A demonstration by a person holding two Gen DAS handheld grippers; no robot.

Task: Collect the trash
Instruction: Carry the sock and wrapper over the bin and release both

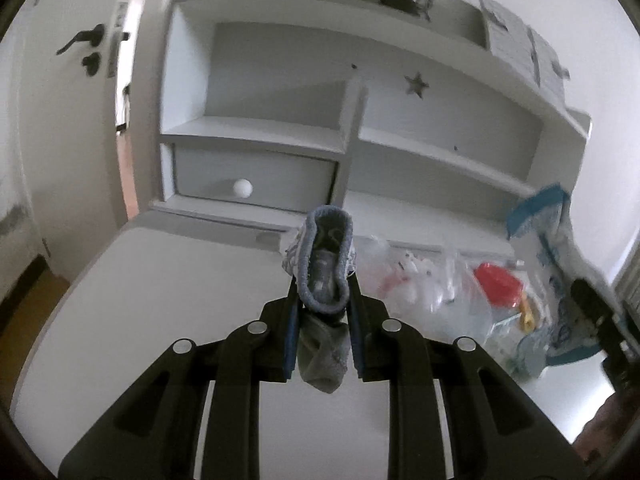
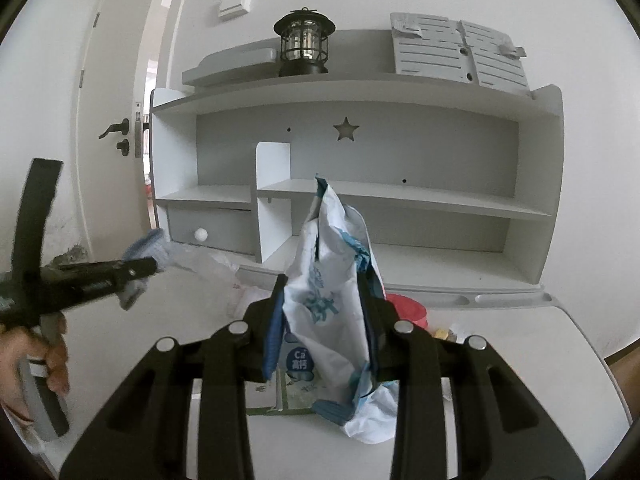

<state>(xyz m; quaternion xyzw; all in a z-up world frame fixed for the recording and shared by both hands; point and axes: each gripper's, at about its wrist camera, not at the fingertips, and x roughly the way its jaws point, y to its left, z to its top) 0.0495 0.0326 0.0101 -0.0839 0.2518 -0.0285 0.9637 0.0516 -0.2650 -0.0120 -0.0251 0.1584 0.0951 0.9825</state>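
My left gripper [image 1: 323,300] is shut on a grey-blue sock [image 1: 326,264] and holds it above the white desk [image 1: 160,280]; the sock's toe hangs below the fingers. It also shows at the left of the right wrist view [image 2: 154,266]. My right gripper [image 2: 323,300] is shut on a white and blue crumpled snack bag [image 2: 332,280], held upright over the desk; it also shows in the left wrist view [image 1: 556,248]. A clear plastic trash bag [image 1: 432,288] lies on the desk between the grippers, with a red lid [image 1: 498,284] in it.
A white shelf unit [image 2: 360,200] with a drawer [image 1: 256,180] stands at the back of the desk. A black lantern [image 2: 304,44] and a grey rack [image 2: 456,52] sit on top. A green carton [image 2: 276,396] lies under the snack bag. A door [image 1: 80,100] is at left.
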